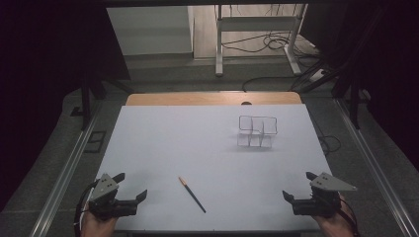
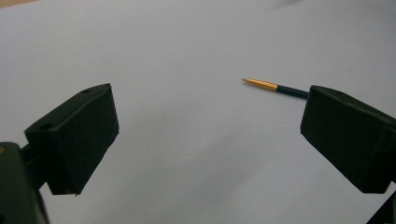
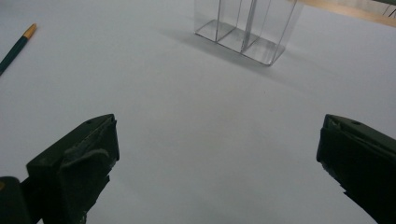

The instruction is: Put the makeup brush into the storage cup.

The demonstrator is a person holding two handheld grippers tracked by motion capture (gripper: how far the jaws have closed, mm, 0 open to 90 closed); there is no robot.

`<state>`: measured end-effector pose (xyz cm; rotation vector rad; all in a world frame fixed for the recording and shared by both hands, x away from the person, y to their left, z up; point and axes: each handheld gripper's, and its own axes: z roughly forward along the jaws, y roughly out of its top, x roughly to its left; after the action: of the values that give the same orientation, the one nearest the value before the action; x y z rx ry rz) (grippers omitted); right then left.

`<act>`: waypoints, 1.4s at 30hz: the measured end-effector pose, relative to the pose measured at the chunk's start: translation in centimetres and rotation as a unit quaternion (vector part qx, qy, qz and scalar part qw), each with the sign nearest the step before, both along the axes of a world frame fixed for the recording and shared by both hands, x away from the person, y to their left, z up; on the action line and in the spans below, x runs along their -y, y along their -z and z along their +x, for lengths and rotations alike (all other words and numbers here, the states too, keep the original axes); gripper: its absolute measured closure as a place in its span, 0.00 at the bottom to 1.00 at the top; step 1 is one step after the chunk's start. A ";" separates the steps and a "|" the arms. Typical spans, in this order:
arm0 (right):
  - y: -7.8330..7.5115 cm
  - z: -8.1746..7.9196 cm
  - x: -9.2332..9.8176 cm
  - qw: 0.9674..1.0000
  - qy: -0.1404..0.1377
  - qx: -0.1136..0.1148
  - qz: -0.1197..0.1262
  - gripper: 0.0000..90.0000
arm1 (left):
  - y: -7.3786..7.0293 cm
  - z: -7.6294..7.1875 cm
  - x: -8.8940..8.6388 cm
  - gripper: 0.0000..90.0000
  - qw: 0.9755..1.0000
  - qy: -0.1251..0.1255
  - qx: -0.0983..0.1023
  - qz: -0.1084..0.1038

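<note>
Both tongs, left (image 1: 132, 186) & right (image 1: 296, 185), wide, nothing held; clear organizer (image 1: 257, 132) compartments empty; pencil (image 1: 192, 194) lies apart.

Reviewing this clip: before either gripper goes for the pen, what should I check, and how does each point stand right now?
1. Left gripper open, nothing between its jaws: ok.
2. Right gripper open and empty: ok.
3. Pen lies flat on the white table, apart from both grippers: ok.
4. Path from left gripper to pen free of other things: ok.
5. Clear organizer stands upright on the far right of the table: ok.
6. Organizer compartments free to take the pen: they look empty in the right gripper view, though the tops are cut off: cannot tell.
</note>
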<state>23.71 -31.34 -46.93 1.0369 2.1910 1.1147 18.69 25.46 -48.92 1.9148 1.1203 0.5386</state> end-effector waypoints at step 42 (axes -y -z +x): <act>-0.1 0.0 -0.5 1.000 -0.005 0.000 -0.007 0.00 | -0.8 0.7 2.4 0.01 0.999 0.020 -0.043 0.020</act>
<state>23.70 -30.82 -46.81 1.0198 2.2032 1.1037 19.42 23.03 -48.15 2.0073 1.1312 0.4653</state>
